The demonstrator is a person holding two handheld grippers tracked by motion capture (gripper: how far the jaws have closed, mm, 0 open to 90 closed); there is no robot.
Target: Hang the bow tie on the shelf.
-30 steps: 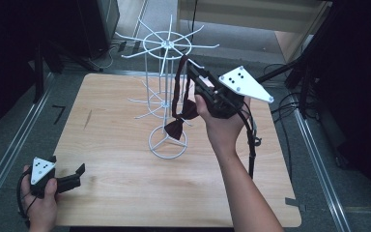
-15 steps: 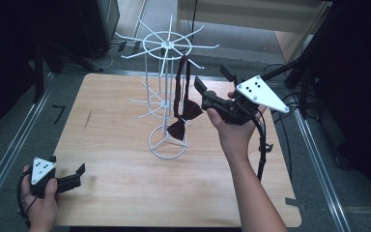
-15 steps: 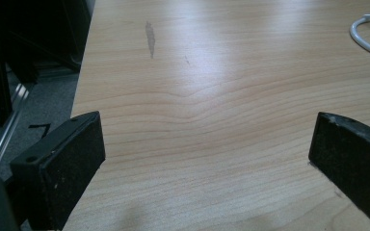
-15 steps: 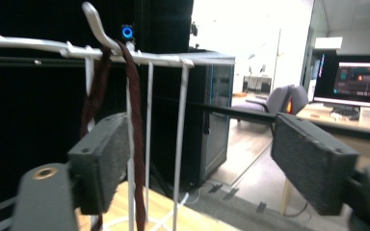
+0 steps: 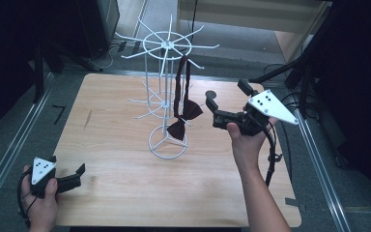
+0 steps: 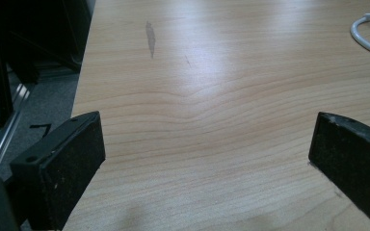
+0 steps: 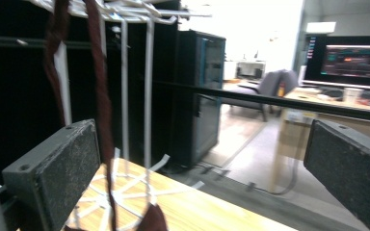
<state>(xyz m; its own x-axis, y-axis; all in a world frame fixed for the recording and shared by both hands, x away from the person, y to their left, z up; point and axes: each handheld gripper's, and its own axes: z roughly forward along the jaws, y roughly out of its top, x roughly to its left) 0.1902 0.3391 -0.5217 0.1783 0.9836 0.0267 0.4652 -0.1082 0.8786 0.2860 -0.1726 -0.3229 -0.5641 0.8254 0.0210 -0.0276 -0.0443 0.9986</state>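
A white wire rack [image 5: 164, 96] with spoke arms stands mid-table on a ring base [image 5: 167, 143]. A dark red bow tie [image 5: 184, 118] hangs by its strap [image 5: 182, 82] from one of the top arms. My right gripper [image 5: 211, 109] is held above the table just right of the bow tie, open, nothing between its pads. In the right gripper view the strap [image 7: 101, 101] hangs just past the left pad [image 7: 60, 168], beside the rack's uprights [image 7: 147, 91]. My left gripper [image 5: 76, 176] rests open at the table's near left corner, over bare wood [image 6: 207, 125].
The wooden table [image 5: 125, 193] ends near my left gripper; grey floor and a metal rail [image 5: 9, 150] lie to its left. The rack's ring base [image 6: 368, 33] shows far right in the left gripper view. Cables [image 5: 273, 159] trail from the right gripper.
My right gripper has let go of the bow tie and drawn back to the right, opening. The bow tie now hangs free from the rack. The left gripper has not moved.
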